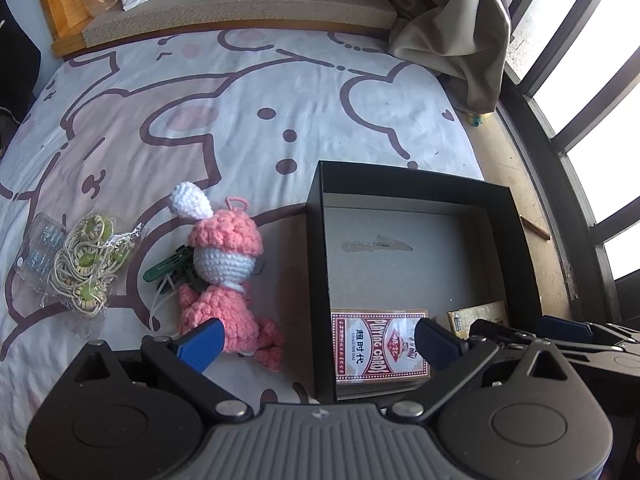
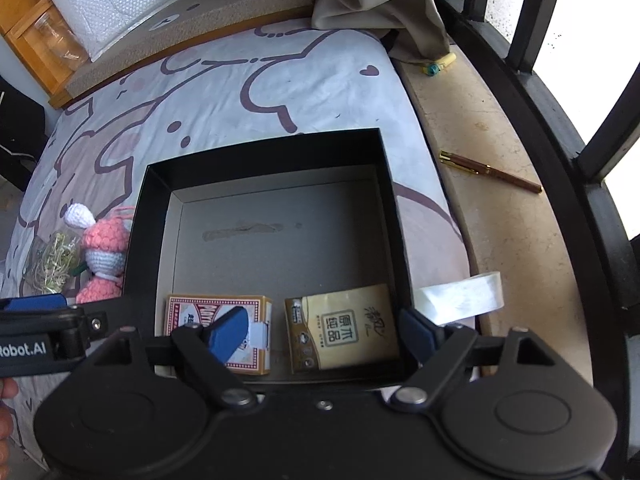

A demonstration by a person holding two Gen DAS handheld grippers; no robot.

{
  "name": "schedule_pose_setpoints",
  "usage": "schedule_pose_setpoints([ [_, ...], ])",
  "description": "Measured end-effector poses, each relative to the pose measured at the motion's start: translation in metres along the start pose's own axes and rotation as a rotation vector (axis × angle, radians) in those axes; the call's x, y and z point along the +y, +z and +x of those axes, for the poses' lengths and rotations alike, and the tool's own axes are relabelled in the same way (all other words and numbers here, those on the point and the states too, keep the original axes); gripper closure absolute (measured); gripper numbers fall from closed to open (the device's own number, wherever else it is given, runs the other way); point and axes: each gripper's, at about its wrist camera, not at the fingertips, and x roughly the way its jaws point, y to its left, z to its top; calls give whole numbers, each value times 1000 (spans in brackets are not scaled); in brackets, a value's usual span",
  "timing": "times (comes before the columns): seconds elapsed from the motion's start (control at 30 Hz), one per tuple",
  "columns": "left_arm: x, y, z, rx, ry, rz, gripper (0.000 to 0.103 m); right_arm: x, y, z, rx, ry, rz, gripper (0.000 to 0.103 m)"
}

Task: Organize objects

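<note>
The right gripper (image 2: pixel 322 330) is hanging over the near end of the box (image 2: pixel 264 148), jaws standing wide and gripping nothing. Between its fingers the tissue pack (image 2: pixel 344 330) is lying flat on the box floor against the near wall, apparently free of the pads. The card deck (image 2: pixel 256 308) is lying beside it to the left, a narrow gap between them, with the left fingertip (image 2: pixel 230 330) showing in front of it. Beyond those two, the box floor is sitting bare up to the far wall.

The left gripper (image 1: pixel 316 344) is also spread wide and empty, straddling the box's left wall: one finger over the deck (image 1: pixel 378 344), the other just beside the doll (image 1: pixel 224 264).

That doll is probably the next thing to go in. It is lying outside the box, to its left, on the sheet (image 1: pixel 240 112), long axis running roughly away from the camera, head at the far end. The left gripper is plainly the nearer one; the right would have to cross the box wall. A green clip (image 1: pixel 166 266) is tucked against the doll, and farther left a bag of bands (image 1: pixel 86 264) is resting on the sheet.

A pen (image 2: pixel 490 172) is lying on the ledge (image 2: pixel 500 240) to the right of the bed.
</note>
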Motion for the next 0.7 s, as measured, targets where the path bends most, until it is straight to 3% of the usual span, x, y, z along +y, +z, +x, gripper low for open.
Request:
schedule_pose_setpoints([
  [0.43,-3,-6,-26,-60,23,31,3,-13,-4,-34,-74,-17,30,19],
  [0.47,-3,-7,-29,-76,57,-27,3,-14,-5,-38,-83,-19,35,19],
  [0.7,-2,-12,-50,-123,69,-27,3,-17,-11,-63,-142,-28,51,17],
])
